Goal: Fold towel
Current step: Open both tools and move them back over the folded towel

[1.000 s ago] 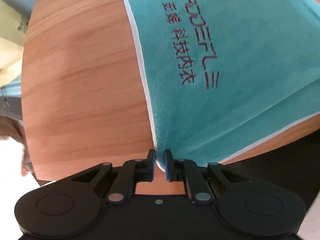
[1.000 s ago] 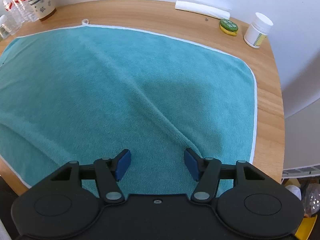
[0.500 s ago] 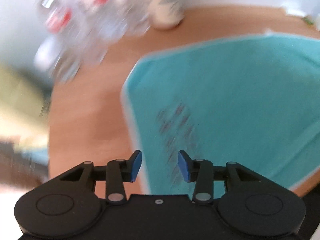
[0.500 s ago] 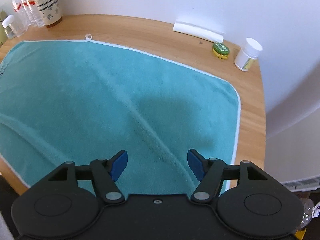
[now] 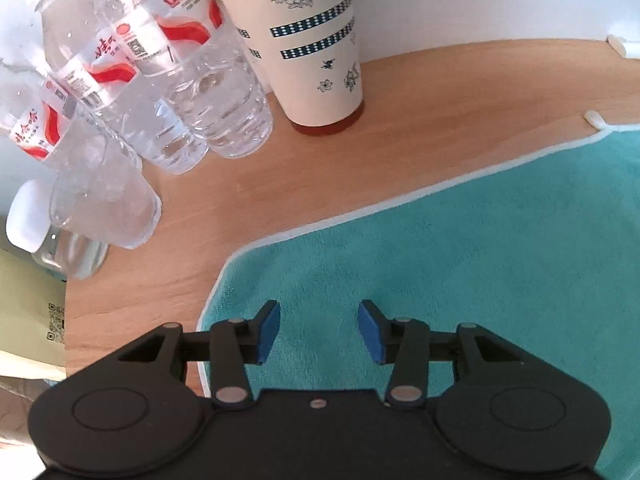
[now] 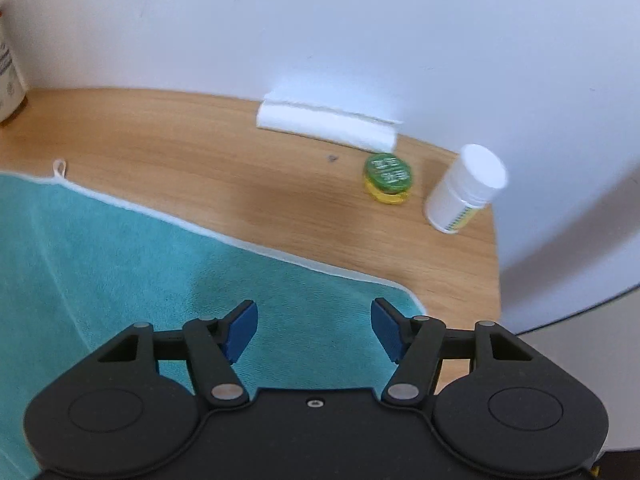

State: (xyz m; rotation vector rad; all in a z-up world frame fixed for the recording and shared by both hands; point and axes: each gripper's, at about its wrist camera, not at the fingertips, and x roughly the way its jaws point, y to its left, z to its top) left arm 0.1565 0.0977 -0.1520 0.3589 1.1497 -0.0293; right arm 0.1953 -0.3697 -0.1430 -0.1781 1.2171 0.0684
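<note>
Over towel, jaws spread.

Readable print appears mostly on the clear plastic water bottles standing on the wooden table in the left wrist view. One bottle's label shows red Latin letters reading "Wahaha" — the last letters are cut off by the bottle's curve — above a red wave band. Two neighbouring bottles carry red Chinese characters on white labels, too distorted to read with certainty, plus a small barcode. A pale green package at the left edge bears two QR codes. In the right wrist view, a small green round tin has white lettering on its lid, too blurred to read.
</note>
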